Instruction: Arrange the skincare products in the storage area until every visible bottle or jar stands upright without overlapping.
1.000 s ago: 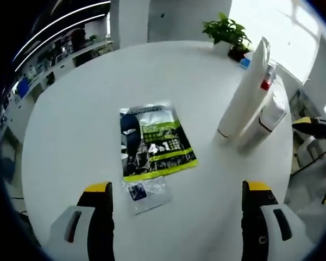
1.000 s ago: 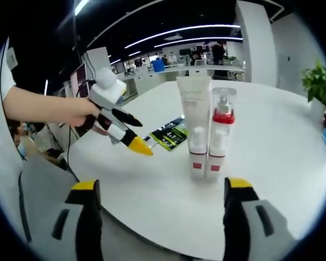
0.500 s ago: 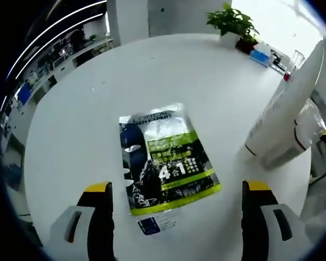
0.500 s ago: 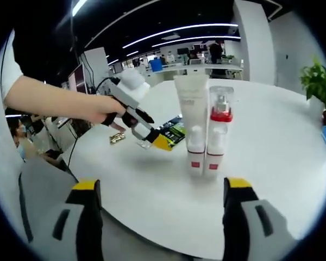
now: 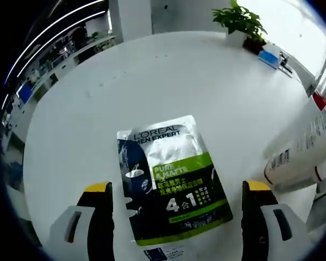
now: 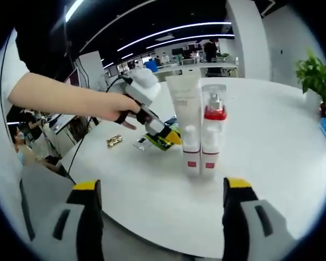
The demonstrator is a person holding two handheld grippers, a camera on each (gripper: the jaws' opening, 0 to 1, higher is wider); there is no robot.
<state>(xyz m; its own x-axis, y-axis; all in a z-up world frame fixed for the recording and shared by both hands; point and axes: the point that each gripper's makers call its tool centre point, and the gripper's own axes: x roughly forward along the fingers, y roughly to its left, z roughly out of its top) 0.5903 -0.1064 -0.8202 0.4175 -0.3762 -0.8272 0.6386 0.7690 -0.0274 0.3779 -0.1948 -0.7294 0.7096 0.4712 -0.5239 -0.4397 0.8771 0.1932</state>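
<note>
Left claw [image 5: 174,217] is spread wide and holding nothing, jaws straddling the flat sachet [image 5: 171,182] that lies face up on the white surface [image 5: 98,98], with a smaller clear packet [image 5: 165,253] peeking out at its near edge. The risk here, as I judge it: a thin foil pack lying flush gives the jaws little to bite, so a pinch could skid it along the surface or crumple it, and it may not stand upright on its own anyway. Moving right, the white tube [image 5: 307,155] and the red-collared pump bottle [image 5: 321,98] loom just beside the right-hand jaw, so a sideways swing could clip them and topple the group. In the right gripper view the right claw [image 6: 157,217] also stands wide and empty, aimed at that cluster: tall tube [image 6: 185,122], pump bottle [image 6: 213,125], and small white bottles [image 6: 192,152] in front, all upright and packed tight. The person's hand [image 6: 111,106] reaches in from the left, with a small gold item [image 6: 114,141] nearby. A potted plant [image 6: 314,76] sits far right, well apart.
</note>
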